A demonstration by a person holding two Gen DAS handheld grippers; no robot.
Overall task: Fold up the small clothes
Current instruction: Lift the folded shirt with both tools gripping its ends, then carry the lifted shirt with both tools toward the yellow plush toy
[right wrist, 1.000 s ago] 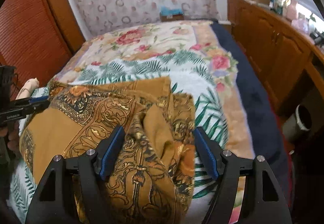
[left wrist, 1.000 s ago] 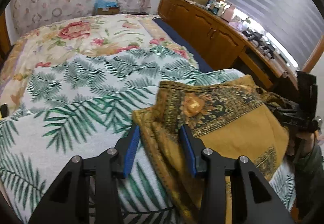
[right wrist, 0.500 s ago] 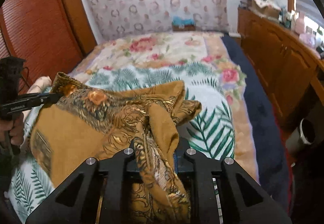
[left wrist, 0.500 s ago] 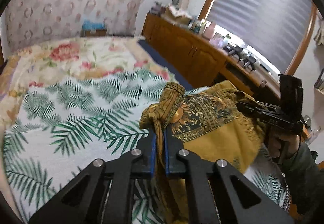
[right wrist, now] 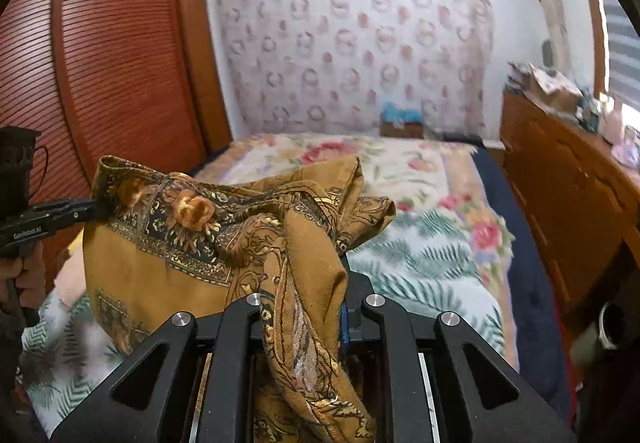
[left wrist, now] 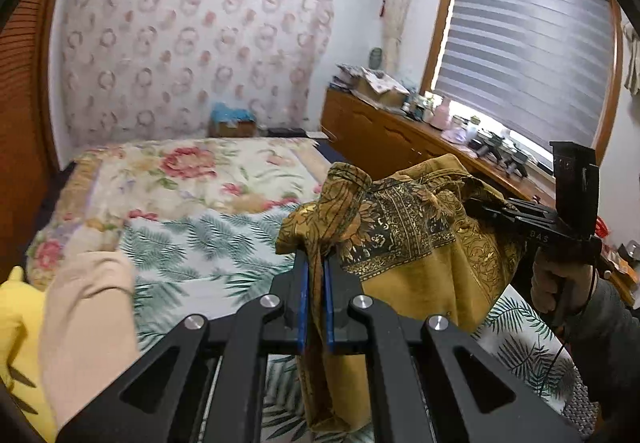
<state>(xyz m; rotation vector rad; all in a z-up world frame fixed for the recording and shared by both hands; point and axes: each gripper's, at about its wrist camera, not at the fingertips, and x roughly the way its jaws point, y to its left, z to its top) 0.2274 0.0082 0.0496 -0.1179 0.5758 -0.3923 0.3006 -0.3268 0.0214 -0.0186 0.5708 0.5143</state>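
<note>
A mustard-yellow garment [left wrist: 404,243] with a dark ornate floral border hangs stretched between my two grippers above the bed. My left gripper [left wrist: 315,275] is shut on one bunched corner, and cloth trails down between its blue pads. Farther right in the same view, my right gripper [left wrist: 476,205] pinches the opposite corner, held by a gloved hand [left wrist: 560,279]. In the right wrist view the garment [right wrist: 160,275] drapes over my right gripper [right wrist: 308,291], shut on a thick fold that hides its pads. My left gripper [right wrist: 94,209] holds the far left corner.
The bed [left wrist: 192,235] below carries a palm-leaf and floral blanket. A peach cloth [left wrist: 88,323] and a yellow item [left wrist: 16,323] lie at its near left. A cluttered wooden sideboard [right wrist: 568,195] runs along the right, a louvred wardrobe [right wrist: 120,63] stands left, and a bin [right wrist: 600,335] sits on the floor.
Both grippers closed on the garment's corners and rose, lifting it off the bed. It now hangs between them, and both views tilt higher toward the wall.
</note>
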